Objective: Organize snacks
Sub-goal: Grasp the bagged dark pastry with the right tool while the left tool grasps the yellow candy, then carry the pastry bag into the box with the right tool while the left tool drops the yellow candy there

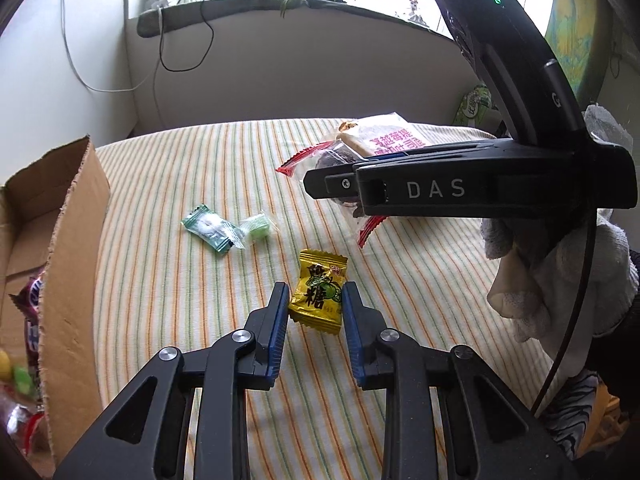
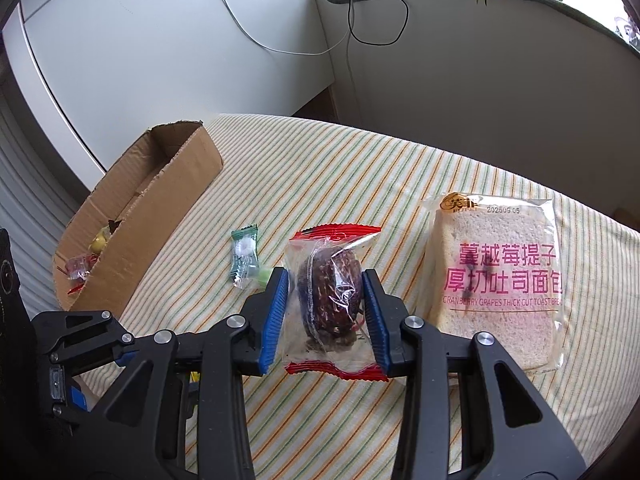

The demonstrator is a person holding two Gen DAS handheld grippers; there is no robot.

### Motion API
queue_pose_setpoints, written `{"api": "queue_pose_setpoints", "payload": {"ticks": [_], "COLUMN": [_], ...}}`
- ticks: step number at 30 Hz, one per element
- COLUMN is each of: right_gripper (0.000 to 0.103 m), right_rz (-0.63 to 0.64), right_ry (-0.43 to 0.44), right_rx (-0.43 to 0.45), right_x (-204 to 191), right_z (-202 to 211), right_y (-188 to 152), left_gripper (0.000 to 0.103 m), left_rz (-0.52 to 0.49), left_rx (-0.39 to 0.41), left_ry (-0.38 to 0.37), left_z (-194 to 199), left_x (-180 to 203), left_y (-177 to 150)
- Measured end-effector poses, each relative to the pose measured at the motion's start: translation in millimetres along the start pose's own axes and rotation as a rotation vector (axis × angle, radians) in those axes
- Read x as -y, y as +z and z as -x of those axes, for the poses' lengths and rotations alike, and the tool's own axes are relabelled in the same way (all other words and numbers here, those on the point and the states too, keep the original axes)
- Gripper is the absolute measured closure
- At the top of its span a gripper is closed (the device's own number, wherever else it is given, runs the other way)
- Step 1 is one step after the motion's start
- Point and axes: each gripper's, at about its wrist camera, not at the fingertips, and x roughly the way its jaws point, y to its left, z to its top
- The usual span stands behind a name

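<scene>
Left tongs [image 1: 315,306] pinch a yellow candy [image 1: 318,293]. Right tongs [image 2: 326,300] clamp a dark cake [image 2: 330,298]. The box [image 2: 160,184] lies left, nearer the left tongs

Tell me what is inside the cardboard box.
The cardboard box holds a few wrapped snacks: something yellow and a red and clear wrapper near one end. Its near wall hides most of the floor, so any others cannot be seen.

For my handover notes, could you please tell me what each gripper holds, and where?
Right gripper: the clear snack packet, pinched across its middle. Left gripper: the yellow candy, by its two sides.
</scene>
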Motion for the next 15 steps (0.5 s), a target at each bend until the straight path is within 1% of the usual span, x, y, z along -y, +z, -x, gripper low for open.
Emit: {"api": "queue_pose_setpoints", "payload": {"ticks": [5, 9, 15], "right_gripper": [0.064, 0.064, 0.064], "right_rz": [0.015, 0.030, 0.056], "right_ry": [0.003, 0.006, 0.008], "right_rx": [0.021, 0.028, 0.026], "right_x": [-10.8, -22.3, -43.5], "right_z": [14.7, 21.9, 24.1], "right_y": [4.6, 6.9, 6.8], "left_gripper": [0.078, 0.078, 0.078], "left_rz": [0.025, 0.042, 0.072], "left_rx": [0.050, 0.090, 0.130], "left_ry": [0.001, 0.020, 0.038], "left_z": [25.3, 45.4, 68.3], "left_x": [-7.8, -16.5, -30.5], "left_y": [0.3, -0.3, -5.3]}}
